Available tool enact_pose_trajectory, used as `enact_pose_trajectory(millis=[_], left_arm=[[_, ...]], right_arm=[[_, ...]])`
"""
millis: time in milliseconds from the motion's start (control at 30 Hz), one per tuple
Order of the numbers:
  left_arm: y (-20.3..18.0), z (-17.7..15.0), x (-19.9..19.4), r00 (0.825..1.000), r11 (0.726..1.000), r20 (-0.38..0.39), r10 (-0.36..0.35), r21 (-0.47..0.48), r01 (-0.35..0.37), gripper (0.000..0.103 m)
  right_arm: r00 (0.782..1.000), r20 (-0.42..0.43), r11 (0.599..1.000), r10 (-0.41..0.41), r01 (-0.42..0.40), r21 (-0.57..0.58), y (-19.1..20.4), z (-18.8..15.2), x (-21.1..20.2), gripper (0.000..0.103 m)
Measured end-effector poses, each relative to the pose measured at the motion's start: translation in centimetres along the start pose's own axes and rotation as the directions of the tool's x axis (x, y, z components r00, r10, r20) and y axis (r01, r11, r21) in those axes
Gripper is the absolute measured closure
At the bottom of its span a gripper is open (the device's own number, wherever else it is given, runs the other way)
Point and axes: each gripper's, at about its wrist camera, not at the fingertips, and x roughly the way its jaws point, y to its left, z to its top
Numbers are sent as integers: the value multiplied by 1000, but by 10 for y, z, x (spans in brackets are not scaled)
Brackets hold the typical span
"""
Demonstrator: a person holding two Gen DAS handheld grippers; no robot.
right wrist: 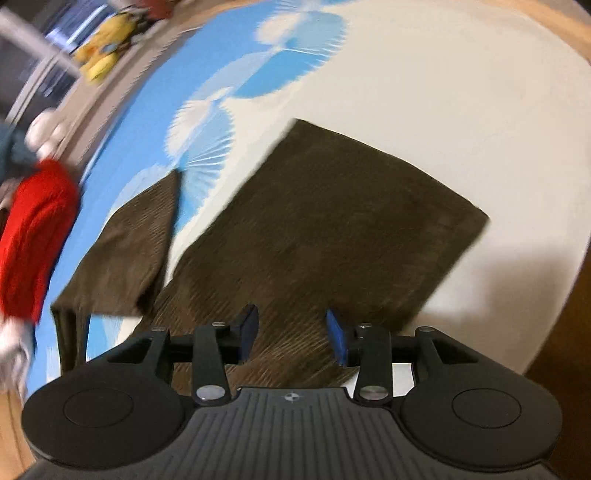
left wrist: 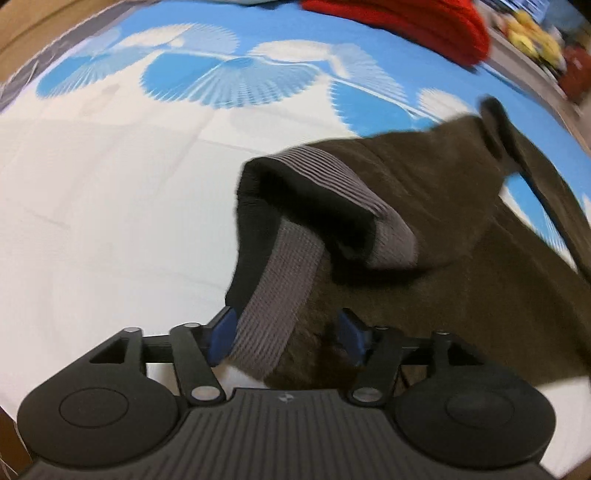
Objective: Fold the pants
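The brown pants (right wrist: 325, 229) lie on the bed (left wrist: 92, 221), apparently just laid down mid-fold. Both the left claw (left wrist: 284, 336) and right claw (right wrist: 291, 336) stand apart, gripping nothing. Next comes regripping an edge to fold again.

The soft red knitted cloth (left wrist: 402, 22) runs off the top edge. The small yellow things (right wrist: 103, 48) are too blurry to tell. The dark brown corduroy pants (left wrist: 461, 236) run off the right edge.
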Motion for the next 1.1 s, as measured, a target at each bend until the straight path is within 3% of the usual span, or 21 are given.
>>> enact_pose_trajectory(millis=[100, 200, 367, 467, 600, 633, 667, 700, 767, 800, 900, 1100], left_arm=[[7, 9, 12, 1000, 998, -9, -5, -65, 4, 24], [11, 16, 30, 998, 995, -55, 7, -99, -12, 23], [4, 21, 49, 997, 998, -53, 47, -43, -50, 18], [-6, 17, 53, 998, 998, -31, 55, 13, -54, 18], [-18, 9, 51, 997, 992, 10, 76, 103, -76, 31], [-20, 7, 50, 996, 989, 20, 85, 123, -86, 39], [-21, 6, 48, 995, 985, 30, 92, 145, -95, 43], [-24, 5, 46, 995, 979, 39, 97, 174, -102, 52], [-30, 3, 40, 992, 966, 59, 110, 230, -120, 65], [-32, 2, 35, 990, 957, 75, 118, 257, -133, 78], [-31, 2, 20, 990, 955, 101, 102, 268, -126, 80], [-20, -1, -27, 987, 965, 158, 21, 256, -61, 86]], right_arm=[[995, -76, 998, -63, 65, 19, -9, -1, 18, 60], [971, -152, 983, -185, 185, -14, -6, -6, 35, 60], [951, -155, 964, -266, 262, -51, 4, -8, 44, 57], [947, -156, 959, -282, 272, -81, 14, -8, 52, 41], [935, -134, 940, -328, 308, -150, 27, -13, 60, 35], [932, -125, 933, -340, 319, -165, 30, -14, 61, 38], [930, -111, 928, -352, 330, -173, 32, -15, 61, 49], [927, -90, 922, -363, 344, -179, 33, -16, 60, 69], [931, -55, 920, -360, 345, -185, 32, -14, 56, 86], [935, -45, 923, -353, 339, -184, 32, -13, 53, 89], [943, -3, 925, -332, 325, -196, 33, -12, 44, 91], [965, 176, 955, -194, 227, -190, 44, -6, 6, 92]])
